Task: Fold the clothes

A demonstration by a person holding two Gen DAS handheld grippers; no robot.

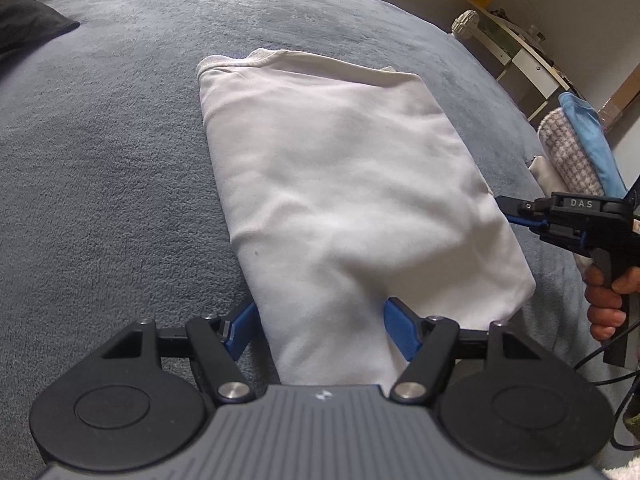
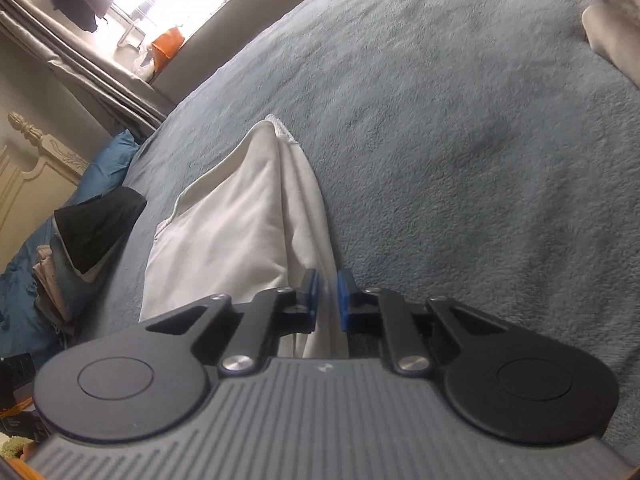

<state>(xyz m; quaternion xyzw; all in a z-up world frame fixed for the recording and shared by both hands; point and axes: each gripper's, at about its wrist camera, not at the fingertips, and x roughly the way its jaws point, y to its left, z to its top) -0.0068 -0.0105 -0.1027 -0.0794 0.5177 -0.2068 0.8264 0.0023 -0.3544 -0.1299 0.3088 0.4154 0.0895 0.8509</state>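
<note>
- The left wrist view shows the whole white garment (image 1: 344,200) lying folded on the grey-blue blanket (image 1: 112,152); its long axis runs away from the camera, with the ribbed collar end farthest off and a little to the left.
- Only this view shows the left gripper (image 1: 324,328) with its blue fingers (image 1: 402,334) spread wide, one on each side of the garment's near end; whether they touch the cloth I cannot tell.
- It also shows the right gripper (image 1: 506,208) from the side, reaching in at the garment's right edge, held by the person's hand (image 1: 608,300), and a pile of clothes (image 1: 576,152) beyond it.
- The right wrist view looks along the garment's edge instead: the cloth (image 2: 240,224) narrows away toward the collar end.
- Here the right gripper (image 2: 328,300) has its blue fingers (image 2: 344,300) nearly together, pinching a fold of the white fabric between them.
- Only this view shows a black garment (image 2: 96,228) on a stack at the left, a cream headboard (image 2: 36,168) and a bright window.
</note>
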